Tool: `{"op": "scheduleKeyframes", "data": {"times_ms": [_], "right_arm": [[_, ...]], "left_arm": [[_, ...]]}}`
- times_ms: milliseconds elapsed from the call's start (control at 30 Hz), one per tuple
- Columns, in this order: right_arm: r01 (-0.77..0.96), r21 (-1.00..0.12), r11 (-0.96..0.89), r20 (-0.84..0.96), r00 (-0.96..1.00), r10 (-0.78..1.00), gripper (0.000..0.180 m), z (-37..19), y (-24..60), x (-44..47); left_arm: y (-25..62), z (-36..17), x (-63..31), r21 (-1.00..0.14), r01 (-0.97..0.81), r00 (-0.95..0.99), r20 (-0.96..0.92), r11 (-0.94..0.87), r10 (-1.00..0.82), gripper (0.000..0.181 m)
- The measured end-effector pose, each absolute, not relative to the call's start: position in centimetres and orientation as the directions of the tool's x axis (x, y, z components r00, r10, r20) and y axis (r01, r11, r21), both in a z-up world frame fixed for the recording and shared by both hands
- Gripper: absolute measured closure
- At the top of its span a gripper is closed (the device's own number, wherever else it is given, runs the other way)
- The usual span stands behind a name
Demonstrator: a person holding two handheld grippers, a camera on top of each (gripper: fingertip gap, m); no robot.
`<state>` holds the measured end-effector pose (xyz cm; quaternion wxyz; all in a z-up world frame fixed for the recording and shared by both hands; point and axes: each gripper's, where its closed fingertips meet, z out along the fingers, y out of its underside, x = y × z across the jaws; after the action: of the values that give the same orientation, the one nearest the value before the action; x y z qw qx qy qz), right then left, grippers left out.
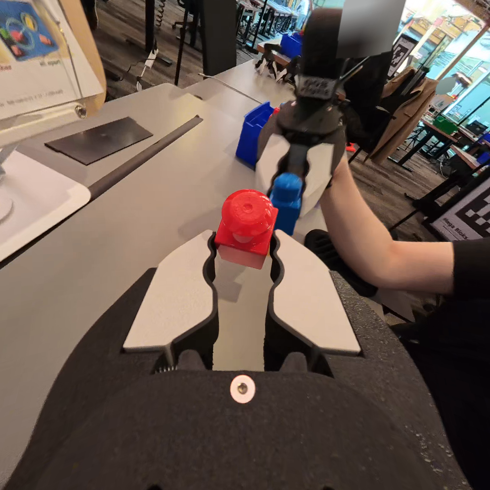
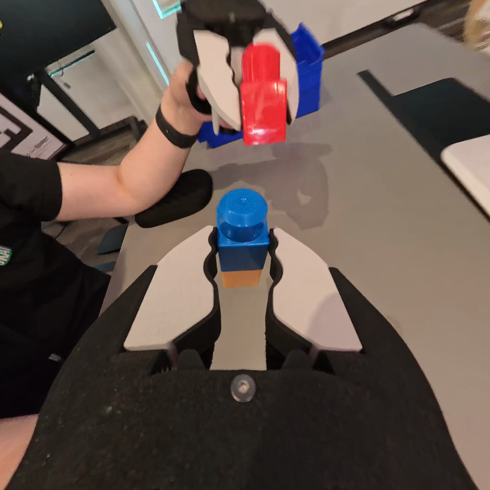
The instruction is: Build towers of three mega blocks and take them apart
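Observation:
My left gripper is shut on a red block and holds it above the grey table. It also shows in the right wrist view, blurred, with the red block between its fingers. My right gripper is shut on a blue block that sits on an orange block. In the left wrist view the right gripper holds the blue block just behind and to the right of the red one. The red block is apart from the blue one.
A blue bin stands on the table behind the blocks; it also shows in the right wrist view. A black flat plate and a white stand lie at the left. The person's forearms and a black pad are beside the table edge.

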<state>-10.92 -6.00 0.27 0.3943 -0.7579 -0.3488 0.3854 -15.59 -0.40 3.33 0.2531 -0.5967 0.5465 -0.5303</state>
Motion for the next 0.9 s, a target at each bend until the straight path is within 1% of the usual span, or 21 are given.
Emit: {"op": "scheduleKeyframes", "data": {"times_ms": [133, 400, 533, 700, 900], "right_arm": [[0.337, -0.808, -0.483, -0.34, 0.402, 0.85, 0.144, -2.3, -5.9, -14.1], [0.388, -0.771, -0.504, -0.346, 0.409, 0.844, 0.144, -3.7, -5.5, -15.5], [0.388, -0.78, -0.492, -0.32, 0.428, 0.845, 0.144, -3.6, -5.1, -15.1], [0.341, -0.823, -0.454, -0.292, 0.433, 0.853, 0.144, -2.5, -4.7, -14.6], [0.273, -0.874, -0.402, -0.253, 0.449, 0.857, 0.144, -1.3, -4.0, -13.7]], "left_arm": [[-2.0, 3.9, -15.4, -0.888, -0.408, -0.183, 0.305, -0.211, -0.935, 0.142], [-4.4, 0.9, -13.6, -0.825, -0.547, -0.205, 0.3, -0.145, -0.932, 0.143], [-4.4, 0.0, -13.4, -0.801, -0.581, -0.18, 0.298, -0.143, -0.937, 0.143], [-4.1, 0.5, -13.3, -0.813, -0.547, -0.182, 0.347, -0.199, -0.92, 0.144], [-3.5, 1.4, -12.6, -0.849, -0.473, -0.167, 0.35, -0.237, -0.922, 0.144]]}}
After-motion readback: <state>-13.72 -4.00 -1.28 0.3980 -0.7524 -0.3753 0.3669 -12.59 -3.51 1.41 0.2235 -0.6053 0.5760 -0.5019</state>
